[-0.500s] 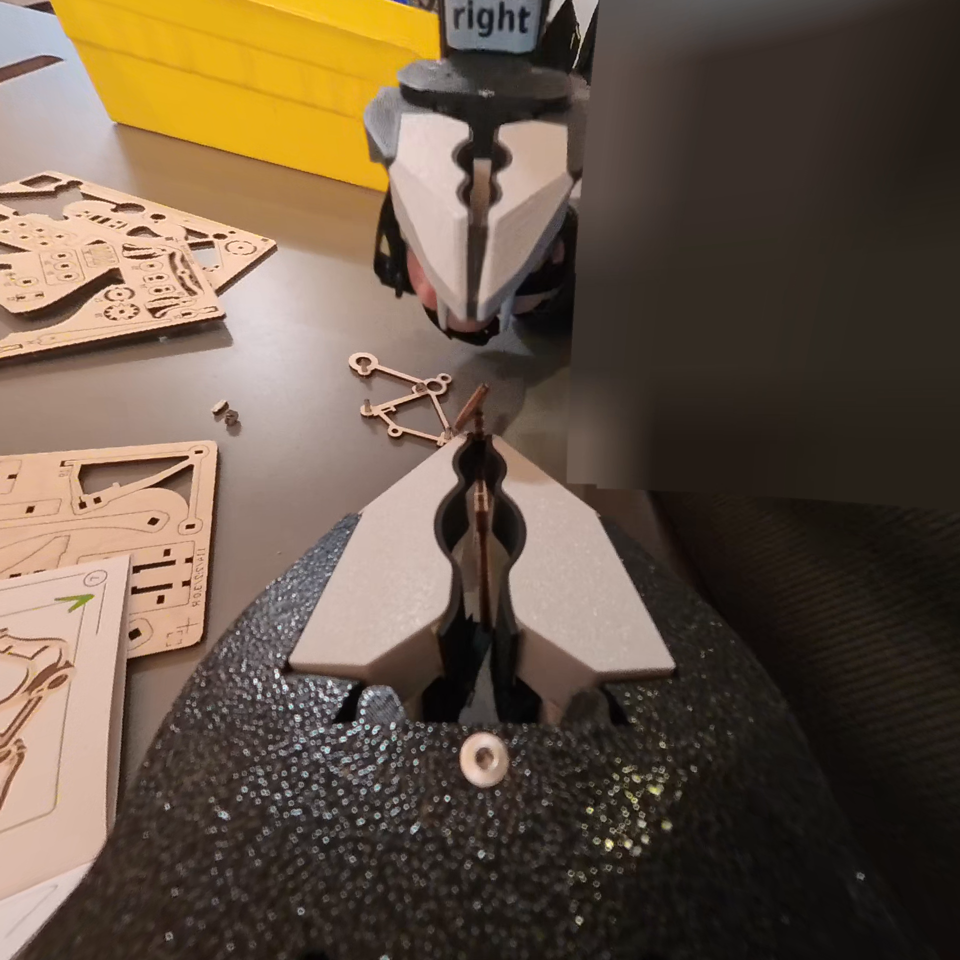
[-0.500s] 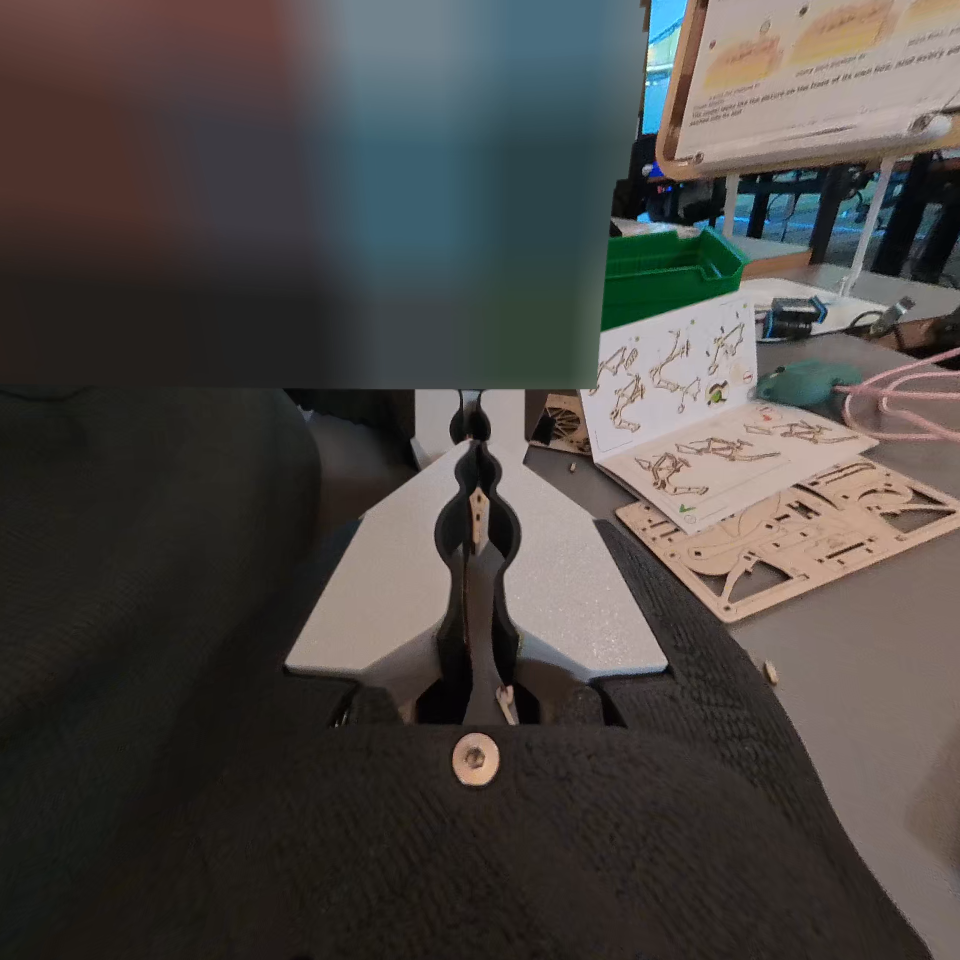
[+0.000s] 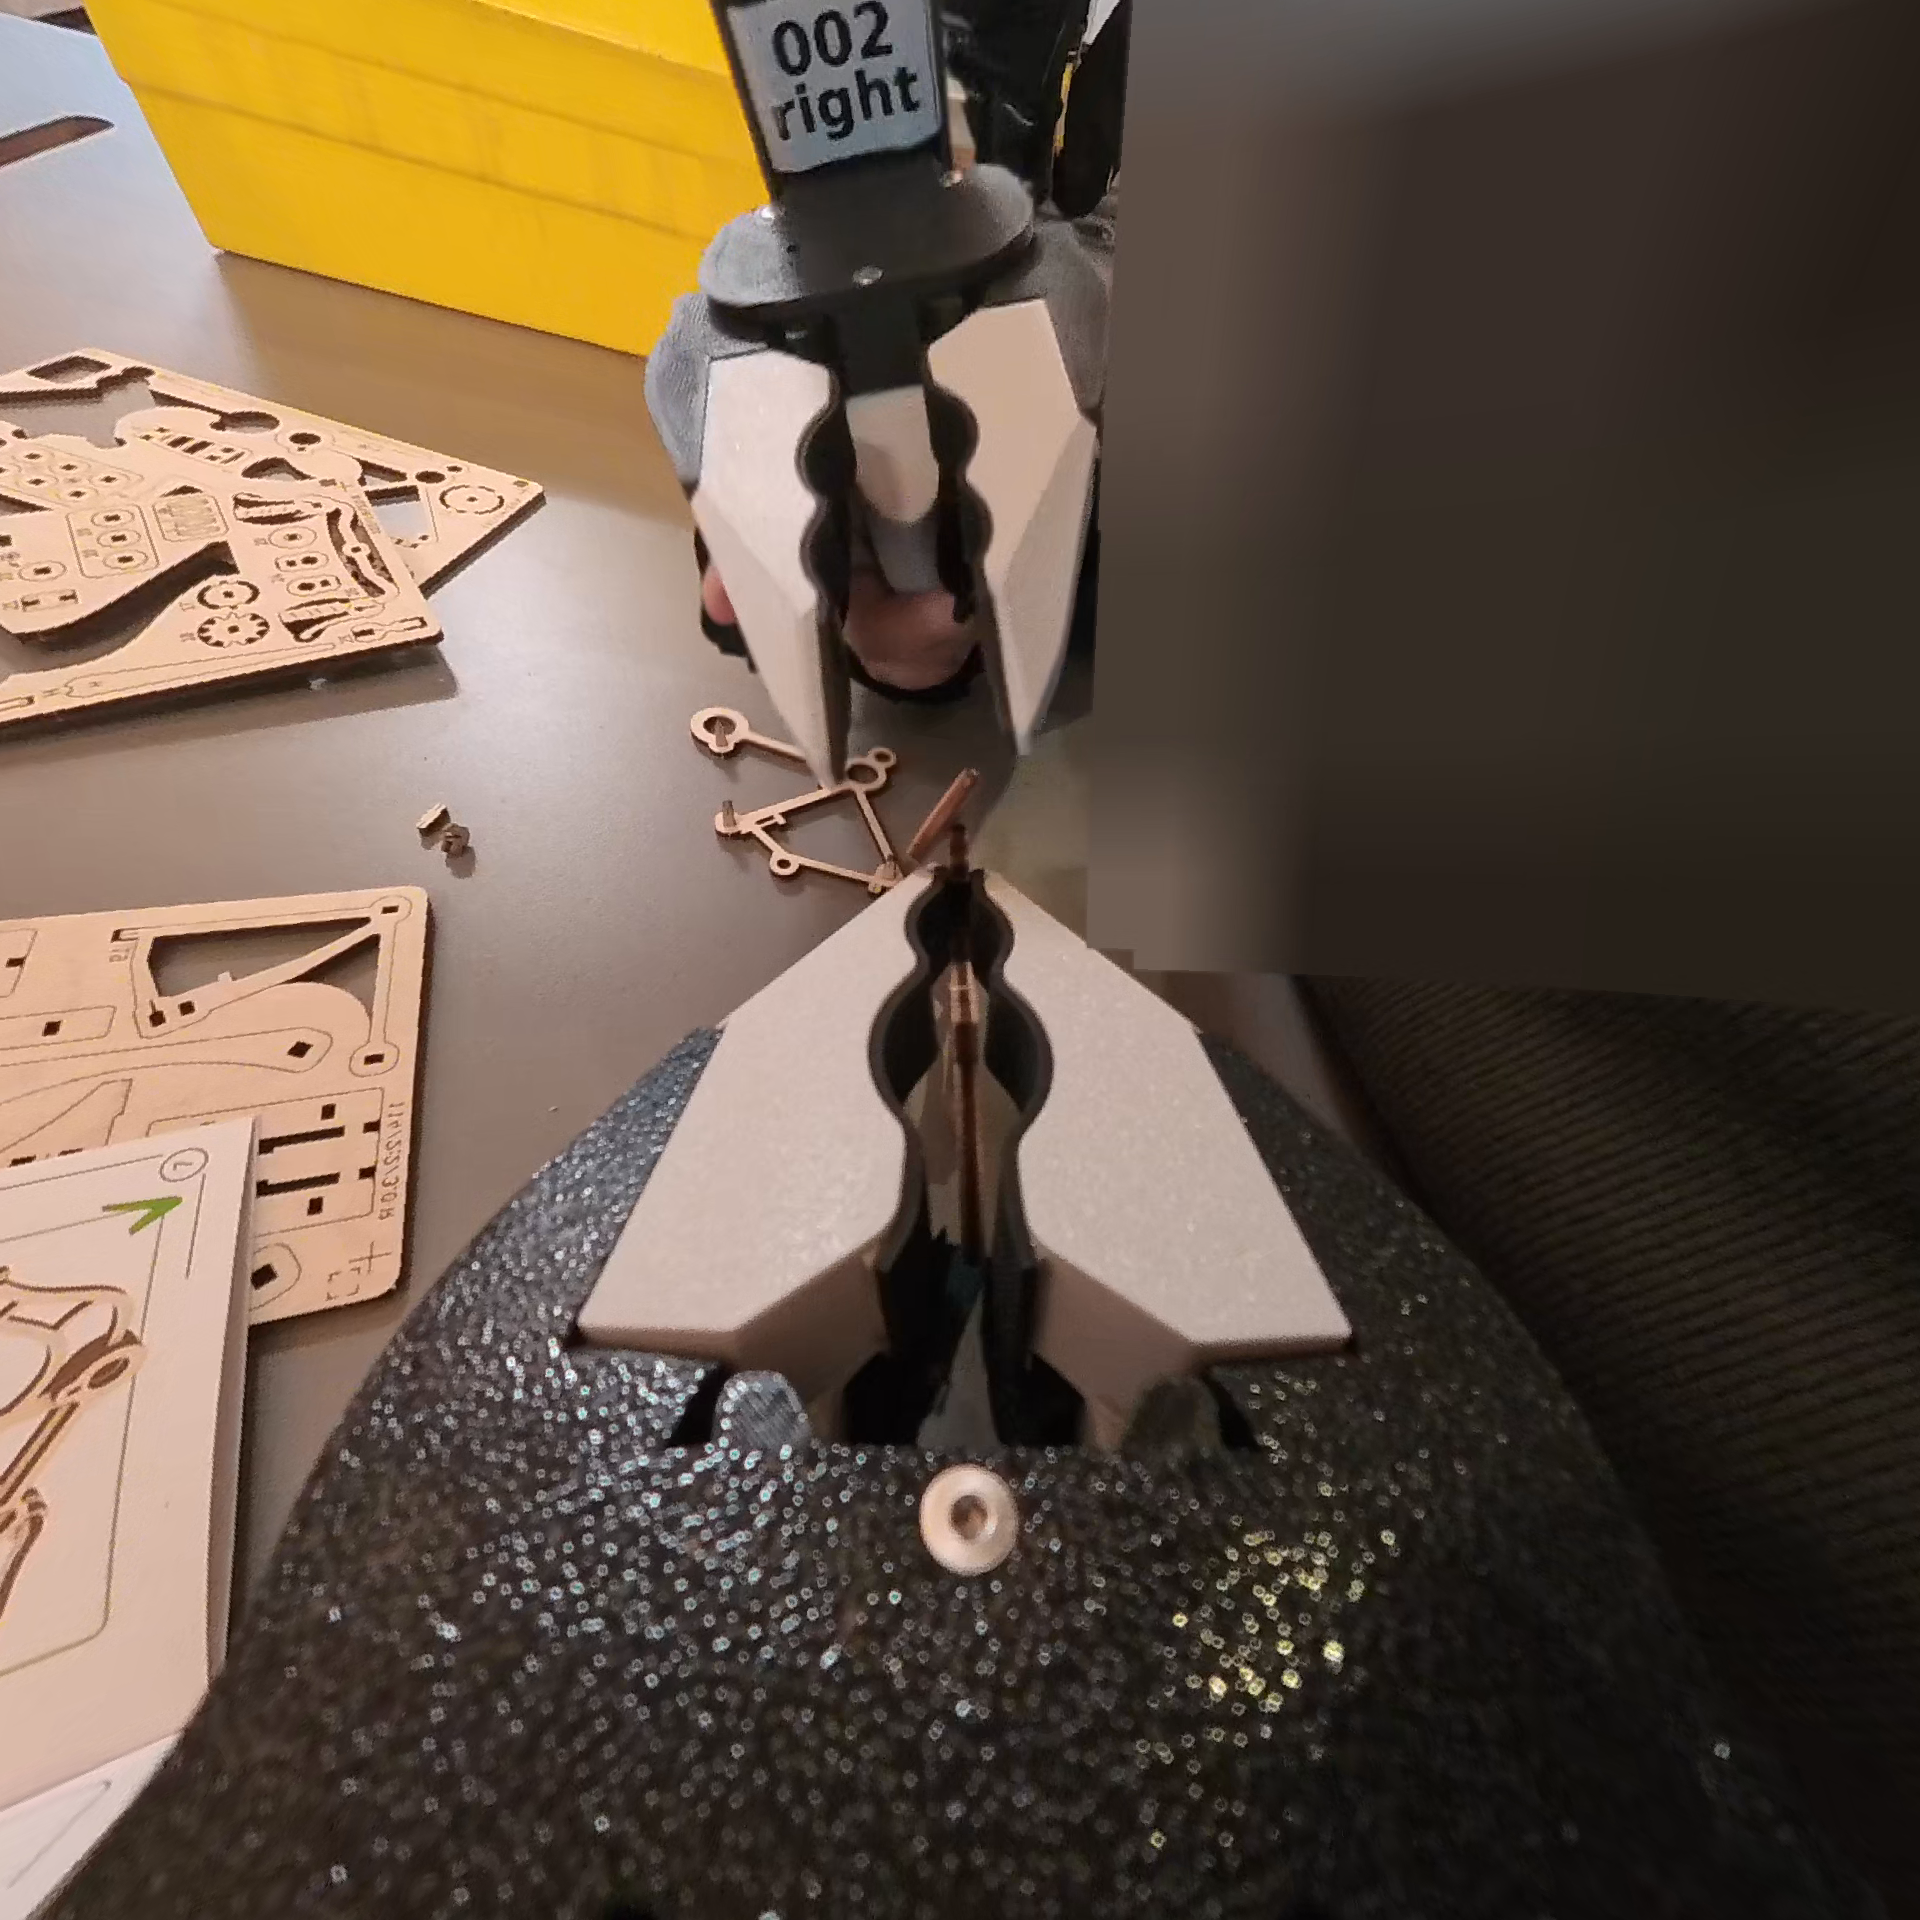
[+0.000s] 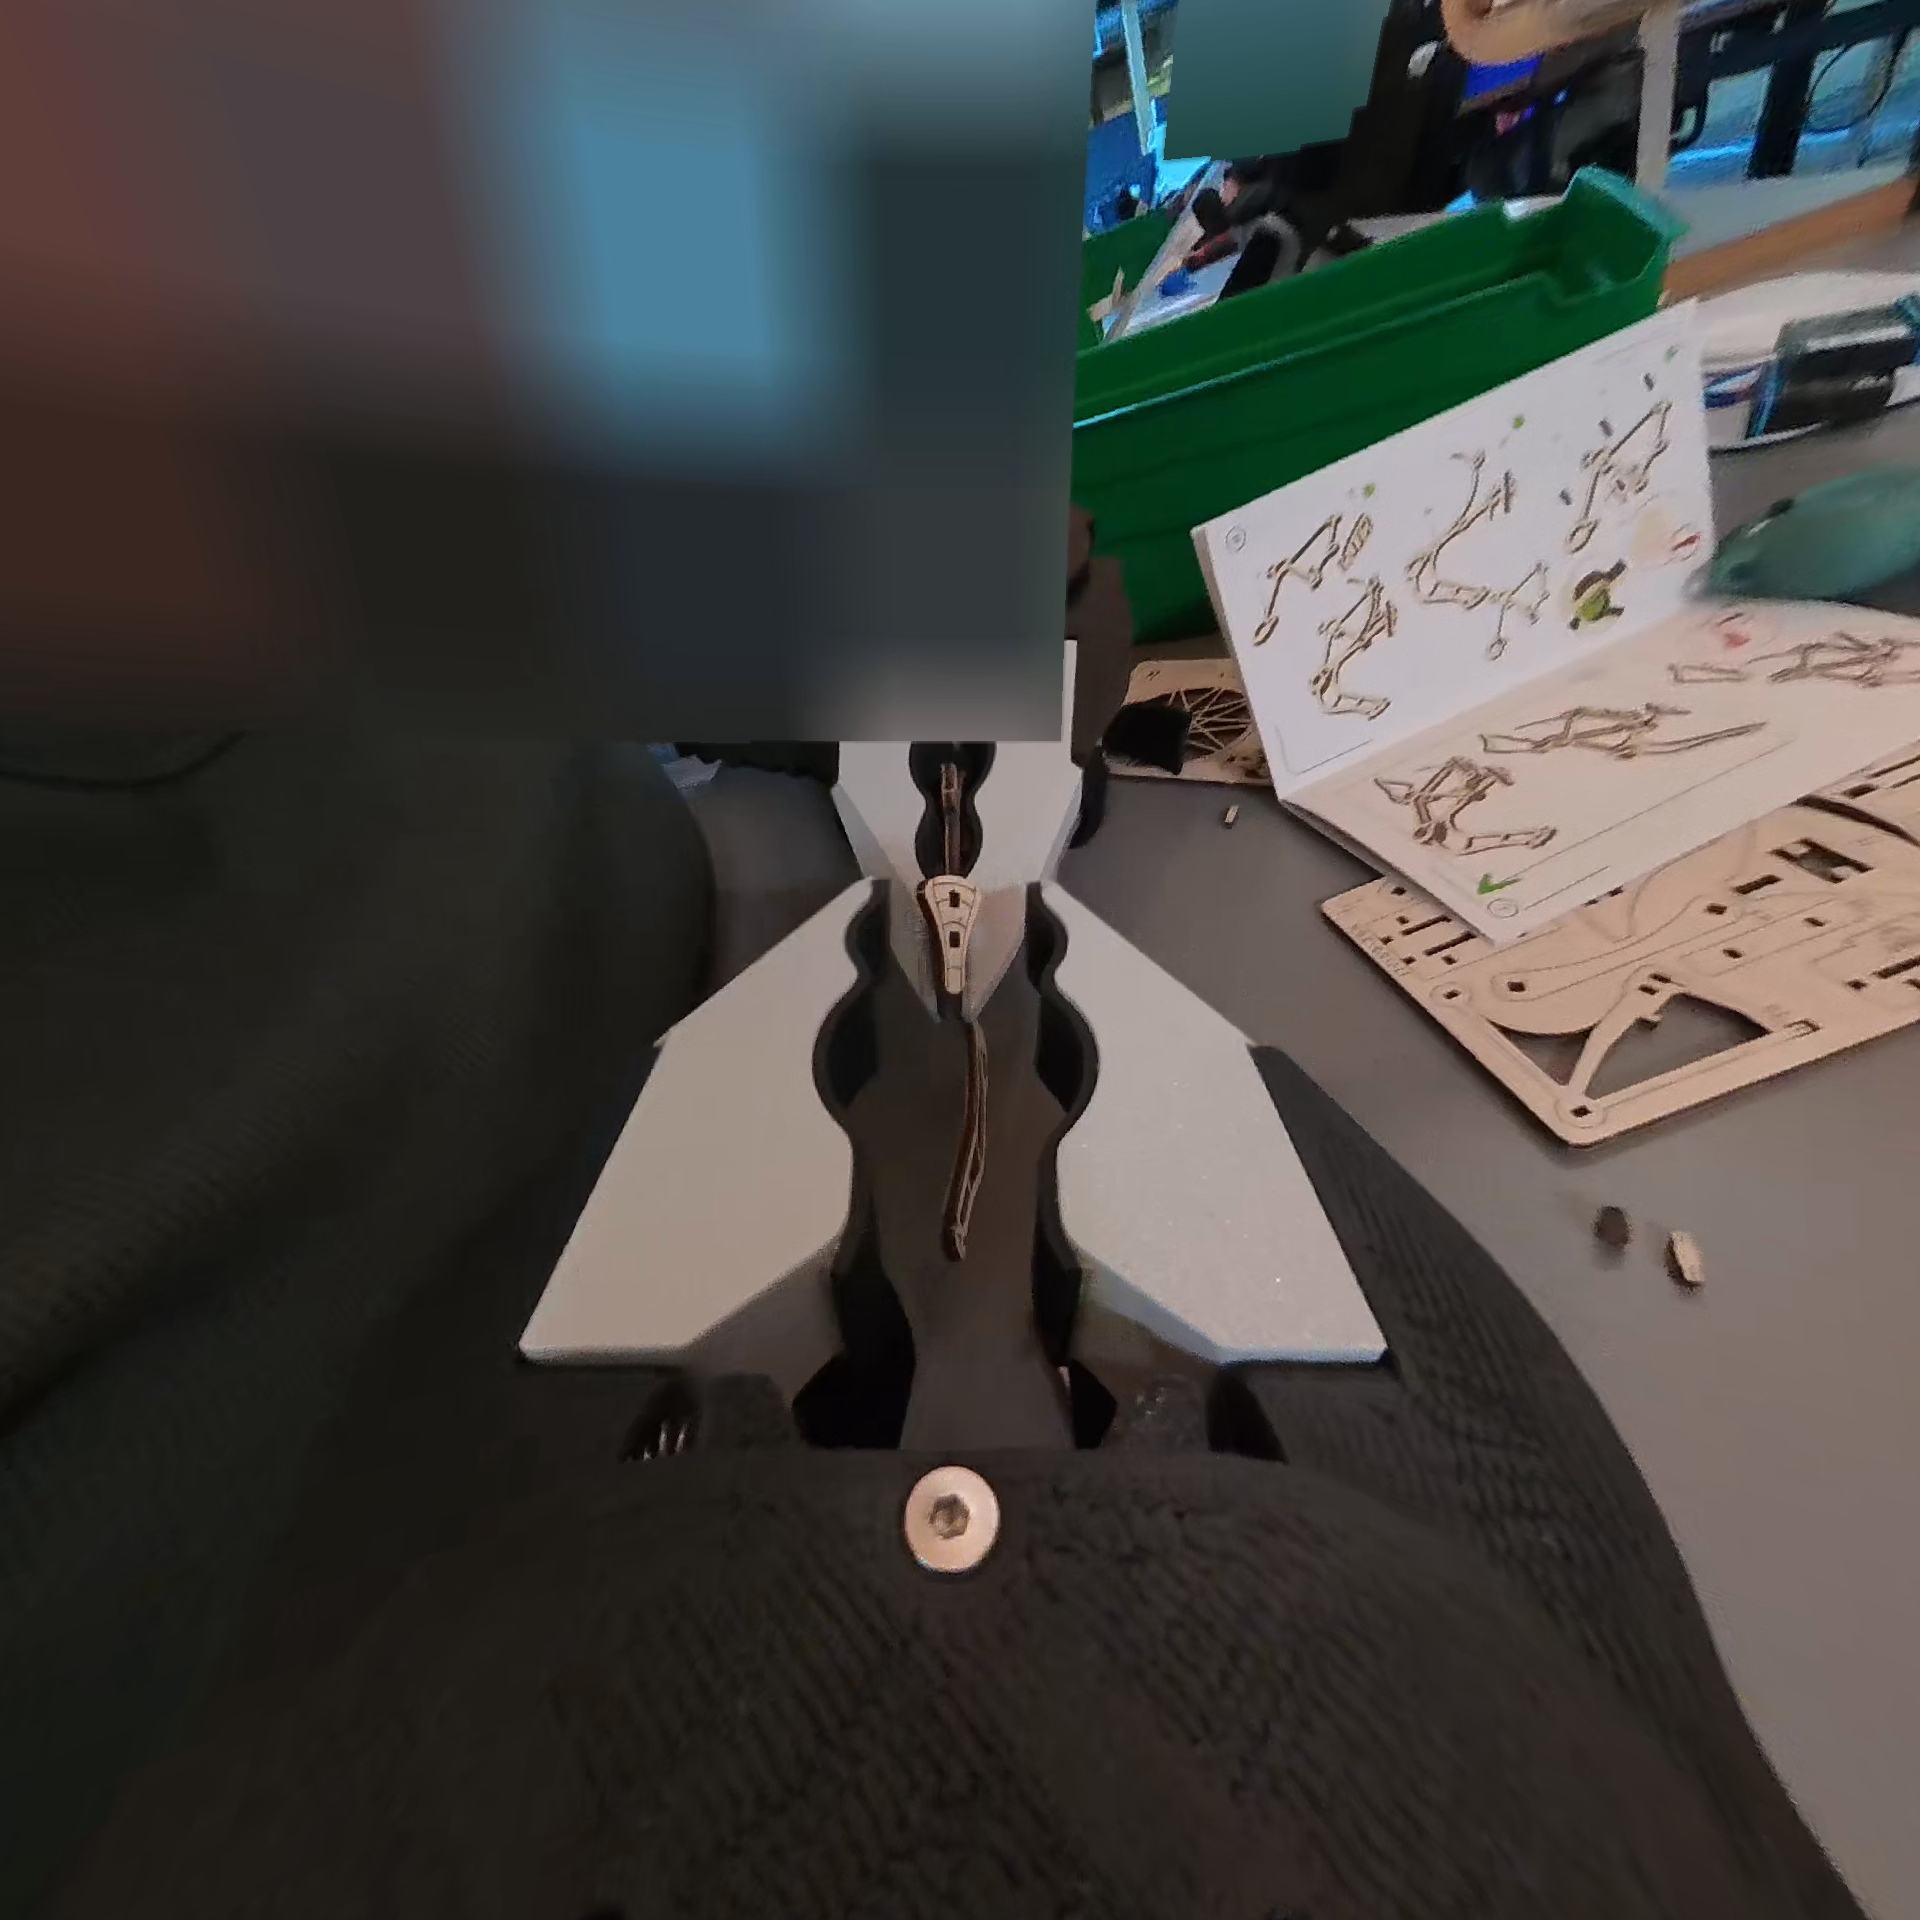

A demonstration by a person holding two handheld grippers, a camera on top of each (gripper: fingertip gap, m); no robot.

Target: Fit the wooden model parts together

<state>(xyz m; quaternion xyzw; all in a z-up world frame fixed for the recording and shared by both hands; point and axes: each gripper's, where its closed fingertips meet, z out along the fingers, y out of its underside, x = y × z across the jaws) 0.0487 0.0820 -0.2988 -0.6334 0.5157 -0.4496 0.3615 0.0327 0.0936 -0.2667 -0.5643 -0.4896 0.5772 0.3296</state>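
The left gripper is clamped on a thin wooden strip held edge-on, long axis along its fingers, while the right gripper, spread wide and empty, faces it nearly tip to tip, nearest the strip, just above the linkage piece on the table.

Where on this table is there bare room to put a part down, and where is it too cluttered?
Bare: the strip between the upper wooden sheets and lower sheet, holding only two tiny bits; also tabletop before the yellow box. Crowded: around the linkage piece under the open right claw.
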